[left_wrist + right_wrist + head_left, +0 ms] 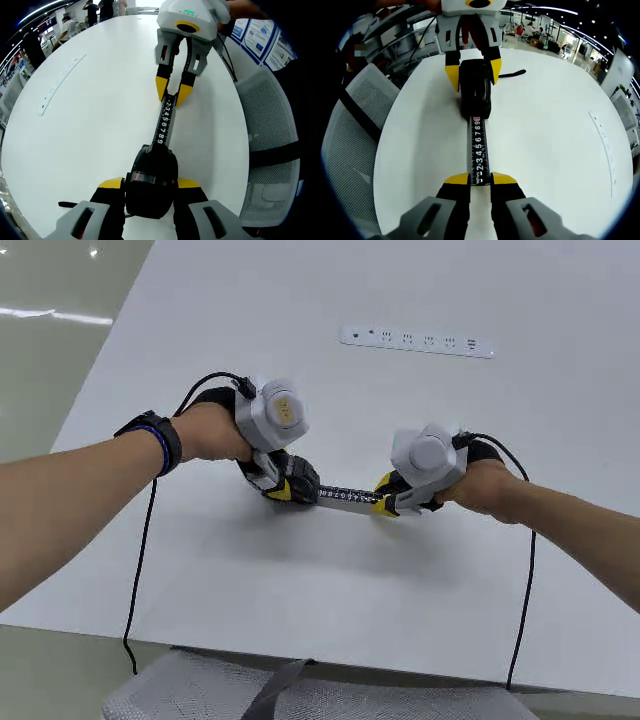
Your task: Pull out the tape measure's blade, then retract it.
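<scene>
white table (300, 580), tape measure (151, 172) in left tool (150, 183)

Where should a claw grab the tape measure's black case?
Grab the case by its two broad flat sides, coming from its back end, opposite where the blade comes out. It stands upright, so those sides face the jaws, as the left claw shows.
</scene>
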`<state>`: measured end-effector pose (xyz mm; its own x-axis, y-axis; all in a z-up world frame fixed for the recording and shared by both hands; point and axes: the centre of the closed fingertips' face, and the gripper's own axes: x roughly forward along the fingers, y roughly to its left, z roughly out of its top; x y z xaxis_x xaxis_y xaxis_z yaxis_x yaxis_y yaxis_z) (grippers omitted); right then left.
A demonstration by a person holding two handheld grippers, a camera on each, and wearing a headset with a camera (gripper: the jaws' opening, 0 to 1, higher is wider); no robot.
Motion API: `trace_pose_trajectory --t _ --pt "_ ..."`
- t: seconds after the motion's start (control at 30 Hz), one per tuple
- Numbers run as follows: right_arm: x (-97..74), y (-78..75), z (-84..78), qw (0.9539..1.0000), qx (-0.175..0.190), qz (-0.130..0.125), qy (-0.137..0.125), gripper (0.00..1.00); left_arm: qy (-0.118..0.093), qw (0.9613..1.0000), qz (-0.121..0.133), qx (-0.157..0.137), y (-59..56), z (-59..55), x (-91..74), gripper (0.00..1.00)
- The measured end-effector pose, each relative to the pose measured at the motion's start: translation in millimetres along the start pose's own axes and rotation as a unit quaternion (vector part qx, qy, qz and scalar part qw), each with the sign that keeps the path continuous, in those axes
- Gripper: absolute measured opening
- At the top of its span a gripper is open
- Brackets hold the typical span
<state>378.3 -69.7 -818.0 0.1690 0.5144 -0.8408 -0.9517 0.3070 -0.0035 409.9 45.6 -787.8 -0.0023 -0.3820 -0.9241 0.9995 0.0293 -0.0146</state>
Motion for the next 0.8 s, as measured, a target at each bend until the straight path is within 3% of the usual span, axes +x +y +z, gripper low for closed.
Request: trace_pose_trajectory --t 0.8 --pt "-14.5 2.0 -22.0 0.9999 0.014 -0.003 0.004 0.13 0.0 1.0 0.0 0.001 -1.5 -0.3 -0.1 0.34"
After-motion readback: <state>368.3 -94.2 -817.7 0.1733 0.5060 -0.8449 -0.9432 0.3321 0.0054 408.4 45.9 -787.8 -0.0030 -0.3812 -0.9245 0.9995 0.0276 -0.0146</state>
